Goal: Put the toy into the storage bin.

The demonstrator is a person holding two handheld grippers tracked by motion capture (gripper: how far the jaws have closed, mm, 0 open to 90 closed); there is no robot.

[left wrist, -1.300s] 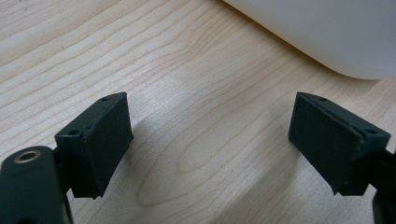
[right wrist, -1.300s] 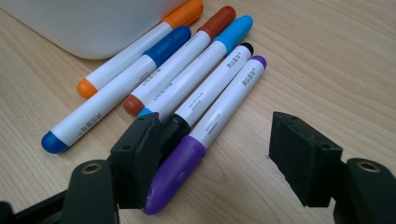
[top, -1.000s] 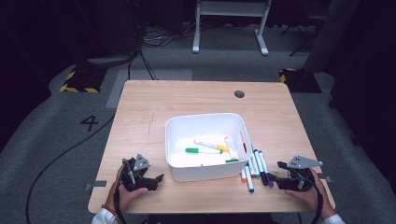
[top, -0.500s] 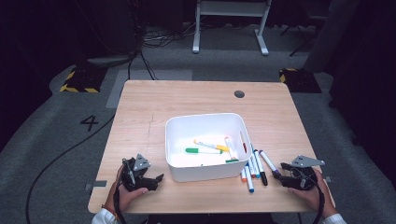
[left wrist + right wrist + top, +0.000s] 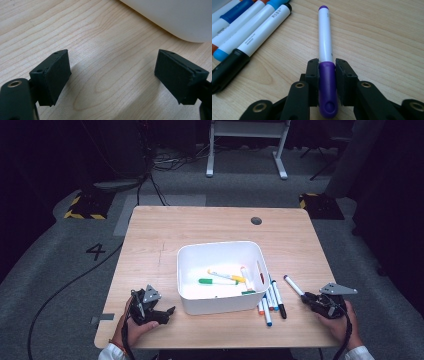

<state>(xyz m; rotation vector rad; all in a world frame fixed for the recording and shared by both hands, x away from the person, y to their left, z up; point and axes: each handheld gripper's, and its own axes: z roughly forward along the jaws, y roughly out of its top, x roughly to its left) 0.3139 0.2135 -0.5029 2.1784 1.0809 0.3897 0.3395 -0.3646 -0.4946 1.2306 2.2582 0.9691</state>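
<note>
Right gripper view: right claw (image 5: 327, 75) just closing, now clamped on purple cap of marker (image 5: 325, 42), lying flat on bench (image 5: 165, 235), likely bound for bin (image 5: 186, 270). Left claw (image 5: 112, 75) gapes idle, resting beside bin.

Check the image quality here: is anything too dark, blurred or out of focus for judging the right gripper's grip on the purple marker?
High view: the table is evenly lit, the surrounding floor dark, the markers small. Right gripper view: sharp; the right gripper is closed on the purple marker at its cap, with soft shadows and no glare. Left gripper view: the wood grain is crisp, and the white bin is slightly soft.
</note>
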